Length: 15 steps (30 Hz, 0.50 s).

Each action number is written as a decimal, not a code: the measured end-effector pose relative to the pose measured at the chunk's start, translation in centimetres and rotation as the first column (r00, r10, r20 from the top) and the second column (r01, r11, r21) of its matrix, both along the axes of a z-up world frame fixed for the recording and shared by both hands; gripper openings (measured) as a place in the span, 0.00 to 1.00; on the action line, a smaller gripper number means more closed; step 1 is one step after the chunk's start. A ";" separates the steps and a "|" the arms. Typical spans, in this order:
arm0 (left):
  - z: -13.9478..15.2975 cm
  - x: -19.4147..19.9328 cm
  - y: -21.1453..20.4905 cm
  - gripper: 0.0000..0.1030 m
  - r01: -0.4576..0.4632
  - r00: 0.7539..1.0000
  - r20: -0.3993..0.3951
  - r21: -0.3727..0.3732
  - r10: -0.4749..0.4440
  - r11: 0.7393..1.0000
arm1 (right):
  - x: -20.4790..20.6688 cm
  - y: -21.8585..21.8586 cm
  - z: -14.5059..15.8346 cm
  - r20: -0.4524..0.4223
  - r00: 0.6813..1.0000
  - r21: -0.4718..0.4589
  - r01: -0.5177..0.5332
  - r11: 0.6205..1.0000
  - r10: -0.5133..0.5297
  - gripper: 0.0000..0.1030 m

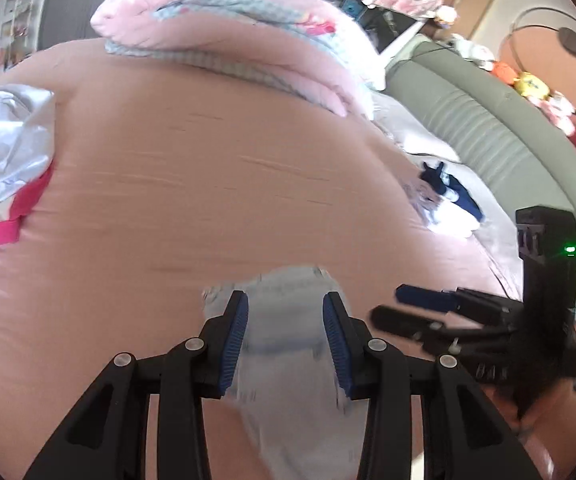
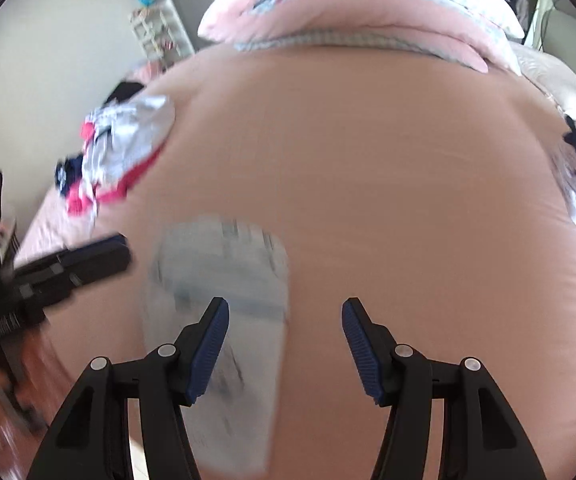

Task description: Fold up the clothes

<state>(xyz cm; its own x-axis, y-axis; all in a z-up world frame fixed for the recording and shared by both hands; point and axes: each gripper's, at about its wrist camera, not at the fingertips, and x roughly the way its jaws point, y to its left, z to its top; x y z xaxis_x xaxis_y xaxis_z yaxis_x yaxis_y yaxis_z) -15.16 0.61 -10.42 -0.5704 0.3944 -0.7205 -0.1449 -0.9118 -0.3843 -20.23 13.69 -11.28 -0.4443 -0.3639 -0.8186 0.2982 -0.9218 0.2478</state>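
A pale blue-grey garment [image 1: 288,320] lies on the pink bed [image 1: 208,184], blurred by motion. My left gripper [image 1: 286,312] is open, its pads on either side of the garment's top end, above it. My right gripper [image 2: 286,320] is open and empty over the bed, with the garment [image 2: 224,264] under its left finger. The right gripper also shows in the left wrist view [image 1: 407,304] to the right of the garment. The left gripper shows in the right wrist view [image 2: 100,256] to the left of it.
A heap of white, grey and red clothes [image 1: 4,160] lies at the bed's left side. A folded pink quilt [image 1: 240,36] sits at the far end. Navy and white clothes [image 1: 447,196] lie at the right by a green headboard [image 1: 487,132].
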 end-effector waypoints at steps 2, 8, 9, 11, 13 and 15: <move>-1.7 0.6 -1.1 0.32 0.005 0.998 0.066 0.017 -0.006 1.000 | -1.4 -1.1 -1.0 0.021 1.000 0.012 -0.001 1.000 0.001 0.56; -5.7 0.0 -2.7 0.35 -0.056 0.990 0.136 0.073 0.045 0.996 | -2.1 0.1 -4.1 0.058 0.998 0.035 0.008 0.999 -0.010 0.60; -5.7 -0.2 -2.7 0.35 -0.053 0.990 0.133 0.071 0.043 0.996 | -2.2 0.5 -4.1 0.062 0.998 0.025 0.027 0.999 -0.029 0.61; -6.0 -1.4 -1.7 0.36 -0.047 0.991 0.128 0.064 0.038 0.997 | -2.3 1.3 -4.1 0.071 0.995 0.006 0.066 0.998 -0.066 0.62; -5.8 -1.7 -2.9 0.36 -0.060 0.990 0.135 0.067 0.051 0.996 | -2.5 2.2 -4.1 0.081 0.991 -0.014 0.105 0.994 -0.103 0.62; -5.3 -3.1 -2.7 0.36 -0.122 0.981 0.161 0.082 0.107 0.989 | -2.6 3.0 -4.1 0.091 0.986 -0.032 0.144 0.989 -0.140 0.62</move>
